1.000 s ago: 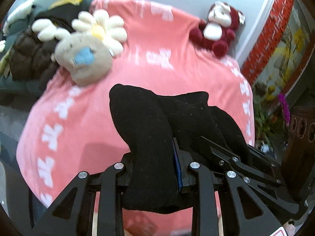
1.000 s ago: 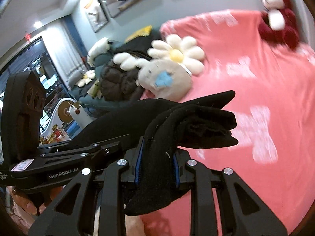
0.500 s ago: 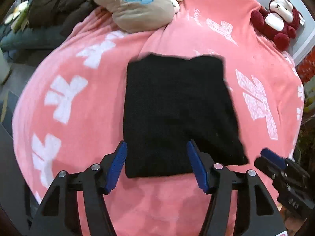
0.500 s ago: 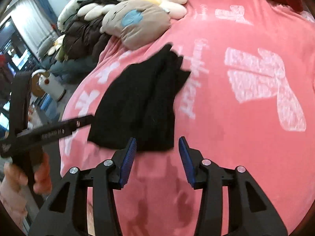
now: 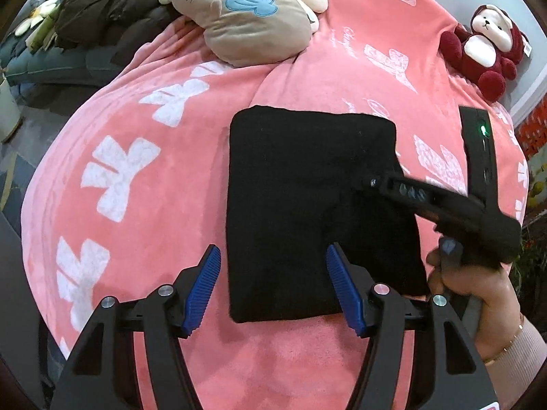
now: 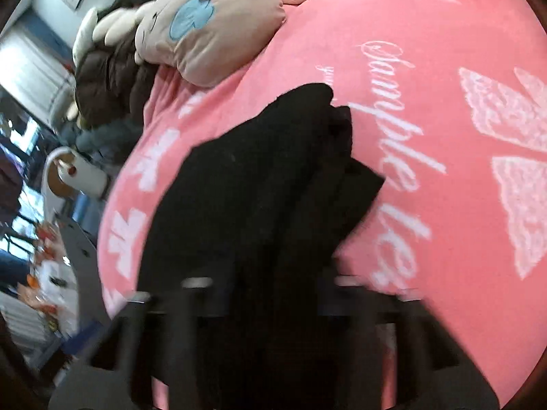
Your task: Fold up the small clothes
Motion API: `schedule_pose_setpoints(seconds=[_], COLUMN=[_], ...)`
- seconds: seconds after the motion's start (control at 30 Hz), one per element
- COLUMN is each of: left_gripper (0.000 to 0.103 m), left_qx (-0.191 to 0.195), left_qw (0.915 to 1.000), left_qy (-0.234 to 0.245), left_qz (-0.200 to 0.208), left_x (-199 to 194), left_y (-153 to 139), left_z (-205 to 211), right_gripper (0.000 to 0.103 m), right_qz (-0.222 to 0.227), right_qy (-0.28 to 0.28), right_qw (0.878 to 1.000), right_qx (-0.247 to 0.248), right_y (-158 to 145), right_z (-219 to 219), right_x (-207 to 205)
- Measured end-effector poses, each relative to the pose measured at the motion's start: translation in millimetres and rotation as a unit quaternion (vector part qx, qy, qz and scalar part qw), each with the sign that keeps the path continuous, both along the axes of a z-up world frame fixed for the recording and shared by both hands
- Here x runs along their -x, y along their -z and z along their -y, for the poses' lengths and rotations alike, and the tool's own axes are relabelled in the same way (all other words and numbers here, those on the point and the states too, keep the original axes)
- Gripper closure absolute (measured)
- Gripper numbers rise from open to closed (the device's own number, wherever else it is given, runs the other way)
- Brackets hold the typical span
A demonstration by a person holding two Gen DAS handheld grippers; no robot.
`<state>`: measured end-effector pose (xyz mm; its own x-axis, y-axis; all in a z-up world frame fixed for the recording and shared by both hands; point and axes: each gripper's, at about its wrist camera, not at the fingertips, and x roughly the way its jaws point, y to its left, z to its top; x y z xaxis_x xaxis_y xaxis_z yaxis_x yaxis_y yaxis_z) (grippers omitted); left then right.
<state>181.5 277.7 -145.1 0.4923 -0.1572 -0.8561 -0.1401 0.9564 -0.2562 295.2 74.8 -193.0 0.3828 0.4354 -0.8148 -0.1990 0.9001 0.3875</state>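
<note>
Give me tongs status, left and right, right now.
Left tongs: open, holding nothing, straddling the near edge of the folded black garment.
Right tongs: over the garment's right side; blurred, cannot tell.

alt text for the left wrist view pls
A folded black garment lies flat on a pink blanket with white prints, the open left gripper hovering at its near edge. The right gripper, held in a hand, reaches over the garment's right side. A beige plush pillow and a red plush toy lie behind.
</note>
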Motion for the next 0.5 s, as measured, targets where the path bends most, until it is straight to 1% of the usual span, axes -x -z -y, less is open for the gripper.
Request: schedule_pose_setpoints(seconds=[0.03, 0.07, 0.13, 0.17, 0.2, 0.23, 0.3, 0.33, 0.37, 0.43, 0.5], left_gripper=[0.041, 0.041, 0.041, 0.041, 0.041, 0.041, 0.041, 0.041, 0.041, 0.041, 0.041], left_qx=[-0.002, -0.002, 0.003, 0.005, 0.010, 0.013, 0.025, 0.025, 0.023, 0.034, 0.042], left_qw=[1.0000, 1.0000, 1.0000, 0.9999, 0.9998, 0.9997, 0.9992, 0.9991, 0.9991, 0.9984, 0.9980], left_qy=[0.000, 0.002, 0.008, 0.011, 0.016, 0.020, 0.031, 0.034, 0.034, 0.041, 0.038], left_qz=[-0.002, -0.004, -0.002, 0.000, 0.002, 0.000, -0.006, -0.010, -0.011, -0.018, -0.030], left_x=[-0.4, -1.0, -2.5, -3.3, -4.6, -6.3, -10.7, -13.2, -15.1, -18.3, -19.9], left_y=[0.9, 1.8, 2.2, 2.7, 4.2, 6.1, 12.1, 15.1, 17.9, 23.5, 29.6], left_z=[-0.2, -0.4, 0.6, 2.0, 4.9, 7.6, 16.7, 22.9, 28.7, 36.8, 40.5], right_gripper=[0.083, 0.084, 0.084, 0.084, 0.084, 0.084, 0.083, 0.080, 0.072, 0.065, 0.056], right_qz=[0.010, 0.024, 0.061, 0.074, 0.080, 0.079, 0.062, 0.058, 0.054, 0.036, 0.021], right_qy=[0.003, 0.003, 0.015, 0.023, 0.033, 0.048, 0.066, 0.068, 0.066, 0.063, 0.063], right_qw=[1.000, 0.999, 0.998, 0.997, 0.996, 0.996, 0.996, 0.996, 0.996, 0.997, 0.997], right_qx=[-0.019, -0.022, -0.011, 0.001, 0.008, 0.011, 0.014, 0.019, 0.018, -0.006, -0.026], right_y=[-8.6, -17.6, -37.0, -41.6, -42.4, -36.8, -17.9, -10.7, -4.2, -5.2, -8.7], right_z=[4.5, 9.1, 23.0, 29.3, 38.4, 50.4, 64.3, 66.4, 66.6, 68.3, 71.6], right_x=[4.1, 11.0, 34.4, 44.1, 52.2, 59.2, 59.8, 58.4, 57.1, 54.0, 55.9])
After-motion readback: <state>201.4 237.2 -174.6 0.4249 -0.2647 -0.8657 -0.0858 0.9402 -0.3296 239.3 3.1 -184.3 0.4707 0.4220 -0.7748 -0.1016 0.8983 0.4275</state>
